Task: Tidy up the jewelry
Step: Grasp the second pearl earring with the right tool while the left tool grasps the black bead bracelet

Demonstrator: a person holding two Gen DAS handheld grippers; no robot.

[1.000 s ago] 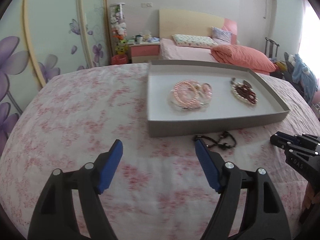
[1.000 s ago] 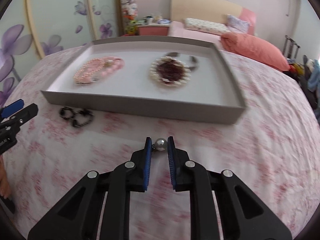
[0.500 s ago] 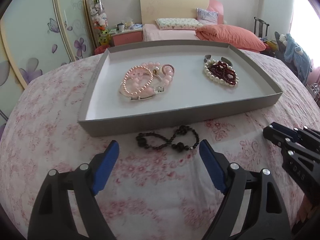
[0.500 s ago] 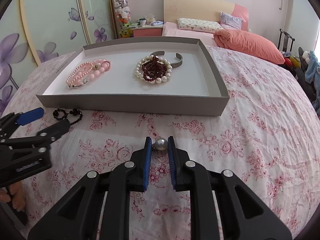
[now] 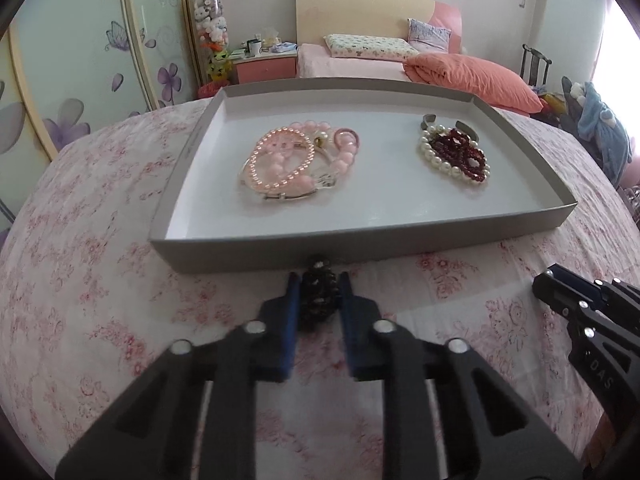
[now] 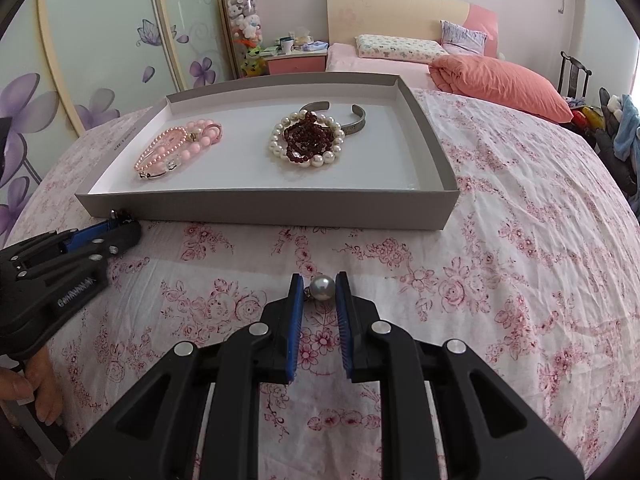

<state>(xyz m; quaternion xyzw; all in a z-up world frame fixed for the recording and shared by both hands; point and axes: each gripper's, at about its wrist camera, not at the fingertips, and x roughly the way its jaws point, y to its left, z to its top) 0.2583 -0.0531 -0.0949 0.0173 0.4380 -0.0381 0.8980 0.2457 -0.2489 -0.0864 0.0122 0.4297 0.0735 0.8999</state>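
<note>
Left wrist view, nearest: the left gripper [image 5: 319, 285] points down at the flowered bedspread [image 5: 100, 280], its blue pads [image 5: 291, 312] closing on a bunched black bead bracelet [image 5: 318, 298] that sits squeezed between them.
Black bracelet, place: on the bedspread, just in front of the near wall of the grey tray [image 5: 360, 246], its far end touching or almost touching that wall.
Right edge of that view: the right gripper [image 5: 560, 286] comes in from the side, low over the cloth, well apart from the black beads.
Right wrist view, nearest: the right gripper's [image 6: 319, 286] jaws are nearly together, clamped on a single grey pearl [image 6: 322, 288] at the fingertips; a small metal fitting shows on the pearl's left side.
Pearl, place: held over the bedspread, short of the tray's near wall [image 6: 260, 212].
Left edge of that view: the left gripper [image 6: 120, 224] lies against the tray's near left corner; fingers of a hand [image 6: 28, 388] show below it.
Tray, left part: a heap of pink bead bracelets [image 6: 176, 152].
Tray, right part: a dark red bead strand [image 6: 308, 138] lying inside a ring of white pearls [image 6: 320, 158].
Tray, farther back: a grey metal cuff bangle [image 6: 354, 122] just behind the pearl ring, touching it.
Beyond the tray: a bed with an orange quilt [image 6: 500, 80].
</note>
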